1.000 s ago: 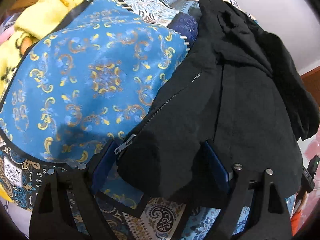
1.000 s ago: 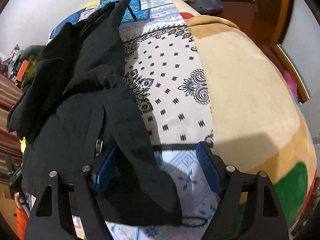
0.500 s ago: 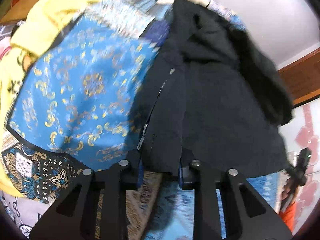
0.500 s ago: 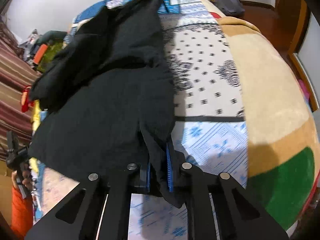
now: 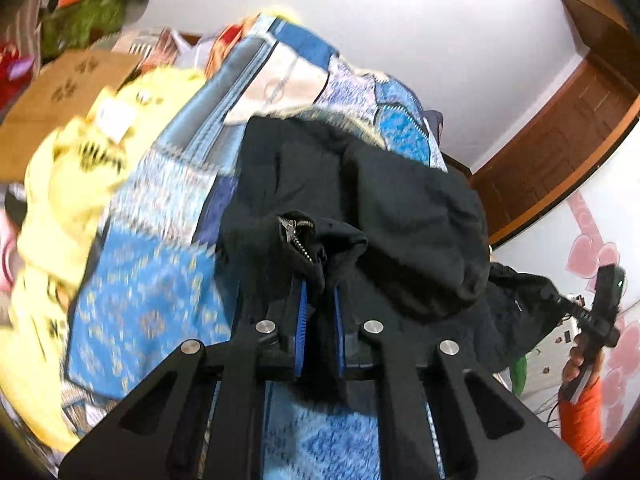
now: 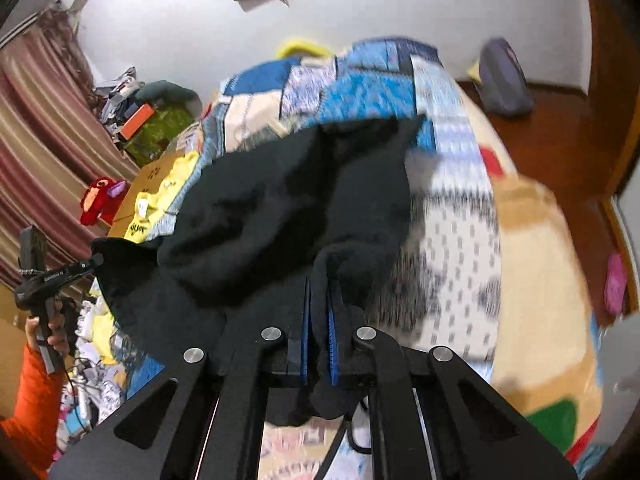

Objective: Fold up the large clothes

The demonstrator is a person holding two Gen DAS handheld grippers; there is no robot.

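The black zip jacket (image 5: 360,208) is lifted by its near hem above the patchwork bedspread (image 5: 152,304), while its far part rests on the bed. The left gripper (image 5: 319,312) is clenched on the hem corner beside the zipper (image 5: 298,240), and the metal teeth are seen just above its blue pads (image 5: 303,312). The right gripper (image 6: 318,332) is clamped on the other hem corner, with a roll of black cloth squeezed between the pads.

Several risks can be judged from this position. Only a narrow fold of thick fabric is pinched by each gripper, so the cloth could slip out if the hem is carried forward quickly, because much of the jacket's weight hangs from these two points. On the left side the hold is very near the zipper teeth; if the pads sit partly on metal, the grip may be weaker there. The middle of the jacket is bunched between the two grippers, as is shown in both views, so a crooked or wrinkled fold could be produced if the hem is not stretched wide first. The yellow garment (image 5: 68,184) lies just beside the jacket on the left and could be dragged or covered. The bedspread is soft and uneven, so the folded edge may not lie flat.
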